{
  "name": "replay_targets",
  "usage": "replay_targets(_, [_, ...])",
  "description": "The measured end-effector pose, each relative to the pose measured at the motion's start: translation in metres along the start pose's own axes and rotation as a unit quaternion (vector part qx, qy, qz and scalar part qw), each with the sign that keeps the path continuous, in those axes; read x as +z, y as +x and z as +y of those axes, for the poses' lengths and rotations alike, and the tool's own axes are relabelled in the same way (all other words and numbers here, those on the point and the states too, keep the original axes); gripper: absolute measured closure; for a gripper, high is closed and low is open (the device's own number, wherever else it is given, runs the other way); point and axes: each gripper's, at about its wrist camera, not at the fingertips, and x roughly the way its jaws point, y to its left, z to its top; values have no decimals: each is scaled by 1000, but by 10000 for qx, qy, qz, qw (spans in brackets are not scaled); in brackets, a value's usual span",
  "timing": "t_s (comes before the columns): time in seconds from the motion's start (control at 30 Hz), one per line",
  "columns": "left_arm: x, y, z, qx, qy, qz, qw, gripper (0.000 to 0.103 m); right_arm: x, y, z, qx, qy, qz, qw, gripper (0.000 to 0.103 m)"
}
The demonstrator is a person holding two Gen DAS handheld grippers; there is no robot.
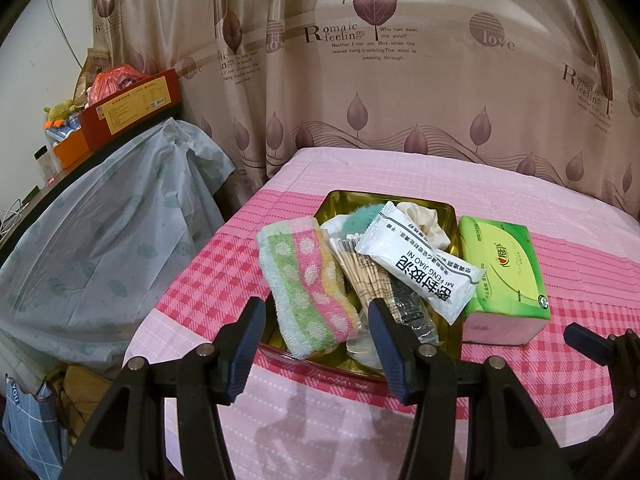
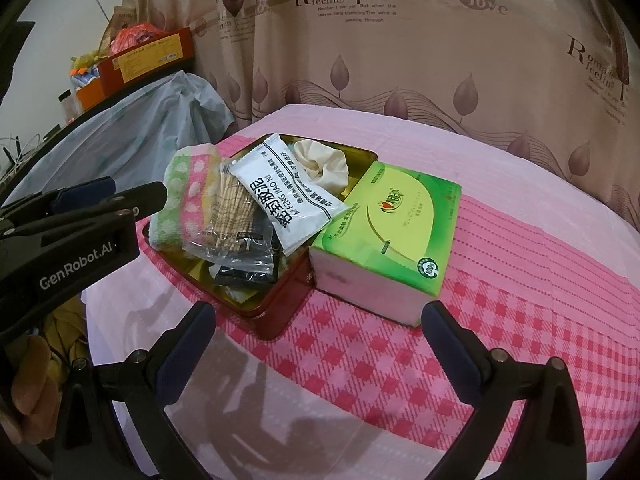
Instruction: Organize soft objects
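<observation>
Two hand-held black grippers with dark blue pads hover low over a pink checked bedspread (image 2: 400, 360), both empty: the left gripper (image 1: 316, 344) has its jaws parted around a moderate gap just short of the near rim of a gold-lined rectangular metal tin (image 1: 344, 364), while the right gripper (image 2: 320, 348) stands spread wide, its fingers (image 2: 448, 344) pointing at the near end of a green plastic-wrapped pack of tissues (image 2: 384, 236). That pack lies on the bedspread outside the tin, touching its right wall. Inside the tin, a folded terry towel striped green, pink and yellow (image 1: 304, 284) leans along the left side, its far end poking over the rim; beside it lies a clear bag of wooden cotton swabs (image 1: 368, 276), with a white sachet printed in black Chinese characters (image 1: 416, 264) resting across it. Farther back in the tin sit a crumpled cream cloth (image 2: 324, 164) and a teal fuzzy item (image 1: 360, 220). Beyond the bed hangs a beige curtain printed with mauve leaves (image 1: 360, 80), and to the left a pale plastic sheet (image 1: 112, 232) drapes a cluttered shelf
</observation>
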Motion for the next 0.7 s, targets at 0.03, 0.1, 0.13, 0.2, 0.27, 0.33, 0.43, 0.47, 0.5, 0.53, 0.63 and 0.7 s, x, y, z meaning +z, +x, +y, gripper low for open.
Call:
replay_targets(0.03, [0, 0, 0, -3, -1, -1, 10000, 48, 0, 0, 0, 0, -2, 3, 10000, 1])
replay_targets(0.1, [0, 0, 0, -1, 0, -1, 10000, 48, -1, 0, 0, 1, -9, 4, 10000, 1])
replay_targets(0.13, [0, 0, 0, 0, 1, 1, 10000, 48, -1, 0, 0, 8, -9, 8, 10000, 1])
replay_targets(0.2, [0, 0, 0, -1, -1, -3, 10000, 48, -1, 0, 0, 5, -11, 8, 10000, 1])
replay_targets(0.27, [0, 0, 0, 0, 0, 0, 10000, 48, -1, 0, 1, 5, -17, 10, 10000, 1])
replay_targets(0.33, [0, 0, 0, -3, -1, 0, 10000, 48, -1, 0, 1, 9, -19, 10, 10000, 1])
replay_targets(0.43, [0, 0, 0, 0, 3, -1, 10000, 48, -2, 1, 1, 12, -30, 15, 10000, 1])
replay_targets(0.47, [0, 0, 0, -1, 3, -1, 10000, 48, -2, 1, 1, 16, -29, 13, 10000, 1])
replay_targets(0.5, [0, 0, 0, -1, 3, 1, 10000, 48, -2, 1, 1, 25, -26, 15, 10000, 1])
replay_targets(0.53, [0, 0, 0, 2, 2, 0, 10000, 48, -2, 1, 1, 34, -28, 22, 10000, 1])
replay_targets(0.63, [0, 0, 0, 3, 0, 1, 10000, 48, -2, 2, 1, 48, -30, 42, 10000, 1])
replay_targets(0.7, [0, 0, 0, -5, 2, 3, 10000, 48, -2, 3, 1, 46, -36, 42, 10000, 1])
